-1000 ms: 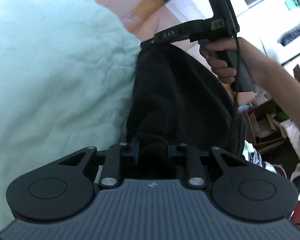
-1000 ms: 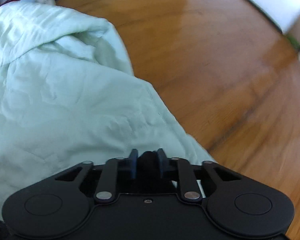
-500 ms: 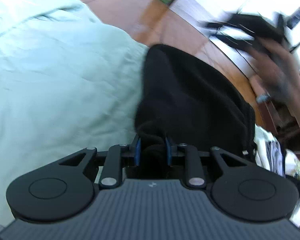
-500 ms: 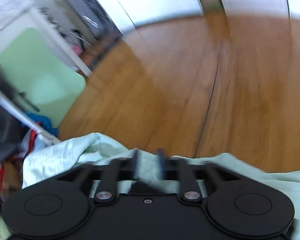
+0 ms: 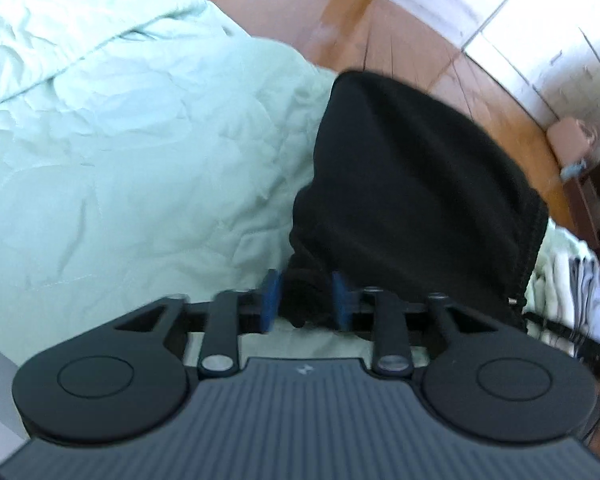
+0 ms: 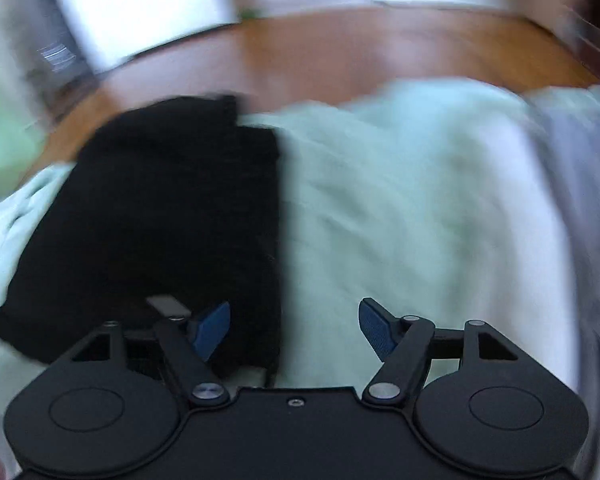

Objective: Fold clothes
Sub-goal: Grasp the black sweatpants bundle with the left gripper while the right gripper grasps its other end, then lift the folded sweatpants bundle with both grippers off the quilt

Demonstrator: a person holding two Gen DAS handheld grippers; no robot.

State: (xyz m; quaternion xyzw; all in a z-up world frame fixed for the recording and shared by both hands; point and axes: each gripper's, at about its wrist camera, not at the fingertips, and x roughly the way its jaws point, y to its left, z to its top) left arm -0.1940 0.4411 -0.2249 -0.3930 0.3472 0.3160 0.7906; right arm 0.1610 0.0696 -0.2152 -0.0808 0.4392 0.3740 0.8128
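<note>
Our right gripper [image 6: 294, 330] just let go and now hangs wide open, empty, over the black garment [image 6: 160, 216] lying on the mint sheet [image 6: 400, 220], left gripper [image 5: 302, 300] still pinching its edge, so fold landed.

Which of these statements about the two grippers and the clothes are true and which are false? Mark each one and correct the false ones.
1. The left gripper is shut on the black garment. True.
2. The right gripper grips the black garment. False: its fingers are spread wide with nothing between them.
3. The black garment lies on a pale green cloth. True.
4. The floor is carpeted. False: it is brown wood.
</note>
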